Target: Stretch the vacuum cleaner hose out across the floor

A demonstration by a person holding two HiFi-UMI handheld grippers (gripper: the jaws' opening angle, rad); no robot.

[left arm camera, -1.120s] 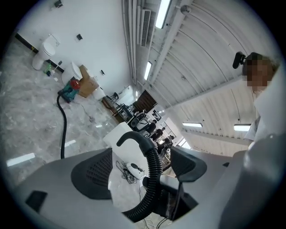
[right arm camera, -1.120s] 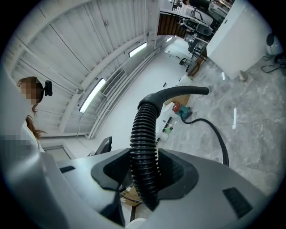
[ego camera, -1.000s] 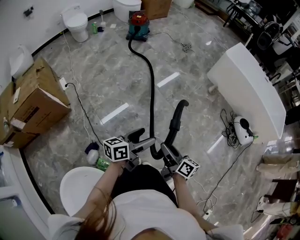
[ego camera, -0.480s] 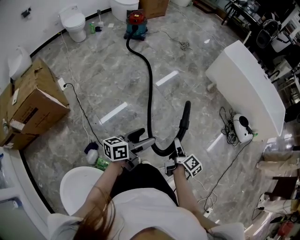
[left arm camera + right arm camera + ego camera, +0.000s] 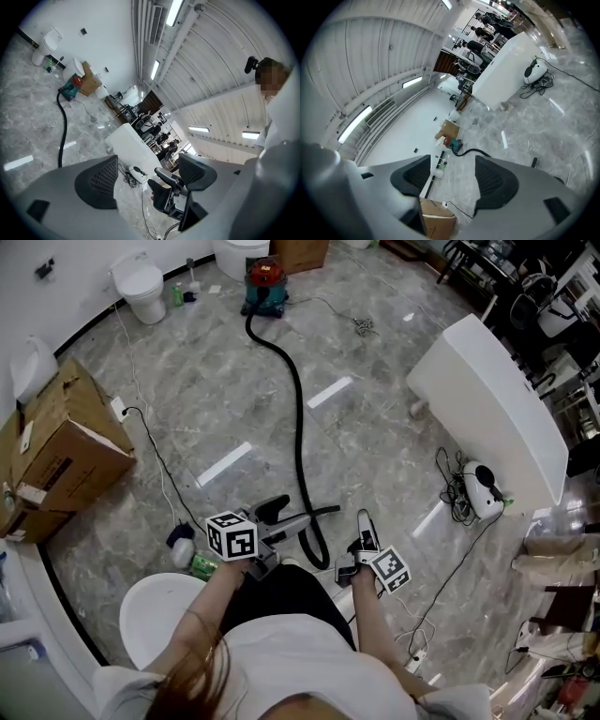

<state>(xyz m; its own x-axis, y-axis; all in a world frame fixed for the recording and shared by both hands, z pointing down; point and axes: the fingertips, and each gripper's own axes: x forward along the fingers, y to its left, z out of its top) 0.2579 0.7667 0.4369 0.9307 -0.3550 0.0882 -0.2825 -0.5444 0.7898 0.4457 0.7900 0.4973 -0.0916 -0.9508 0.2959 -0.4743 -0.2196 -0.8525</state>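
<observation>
no text, brand or number can be read anywhere. the cardboard box (image 5: pixel 66 442) at the left edge of the floor carries a dark print and pale labels on its side, but they are too small and blurred to make out.

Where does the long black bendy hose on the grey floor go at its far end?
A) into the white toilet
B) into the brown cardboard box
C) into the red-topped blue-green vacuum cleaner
C: the long black bendy hose snakes away from the person and joins the red-topped blue-green vacuum cleaner.
</observation>
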